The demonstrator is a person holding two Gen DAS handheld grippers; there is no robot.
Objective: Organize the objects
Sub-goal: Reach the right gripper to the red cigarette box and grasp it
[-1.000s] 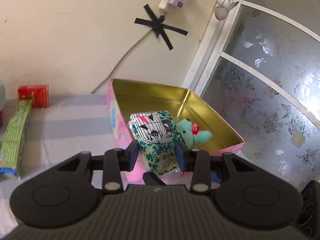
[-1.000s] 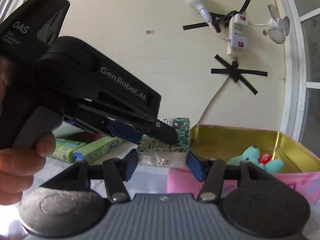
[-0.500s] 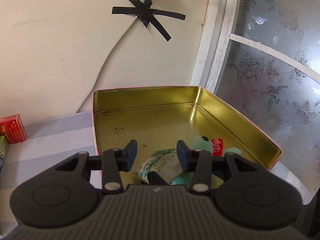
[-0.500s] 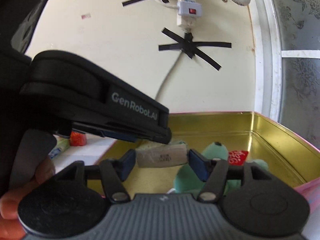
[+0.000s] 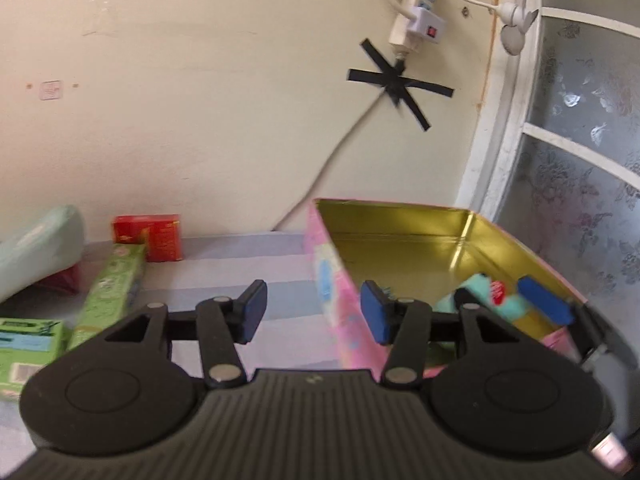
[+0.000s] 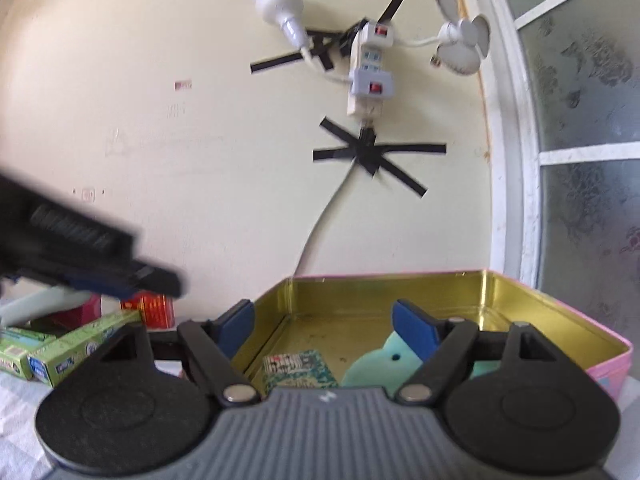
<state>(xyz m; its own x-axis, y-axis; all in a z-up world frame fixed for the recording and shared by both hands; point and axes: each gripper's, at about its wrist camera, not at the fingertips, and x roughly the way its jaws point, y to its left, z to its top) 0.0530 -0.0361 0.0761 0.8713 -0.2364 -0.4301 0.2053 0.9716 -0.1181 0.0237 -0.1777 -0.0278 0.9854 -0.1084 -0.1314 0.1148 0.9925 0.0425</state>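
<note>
One pink tin (image 6: 616, 354) with a gold interior. Inside it: one patterned packet (image 6: 298, 368) and one teal plush toy (image 6: 376, 364). Outside it: one red box (image 5: 154, 236), three green boxes (image 5: 116, 284) counted across both views, and one pale green bag (image 5: 36, 248).

A cream plaster wall (image 6: 200, 128) is filling most of both views, scuffed and marked in places. A white power strip (image 6: 366, 76) is hanging on it toward one o'clock, with black tape strips (image 6: 372, 152) crossing just beneath and a pale cable (image 5: 332, 160) trailing down to the bench. A bare bulb (image 6: 278, 4) is jutting out at twelve o'clock and a small white fan (image 6: 466, 42) is sitting beside the strip. At three o'clock a white-framed window (image 5: 516, 120) with frosted floral glass (image 5: 580, 200) is letting daylight in. A pale striped cloth (image 5: 248, 272) is covering the bench
</note>
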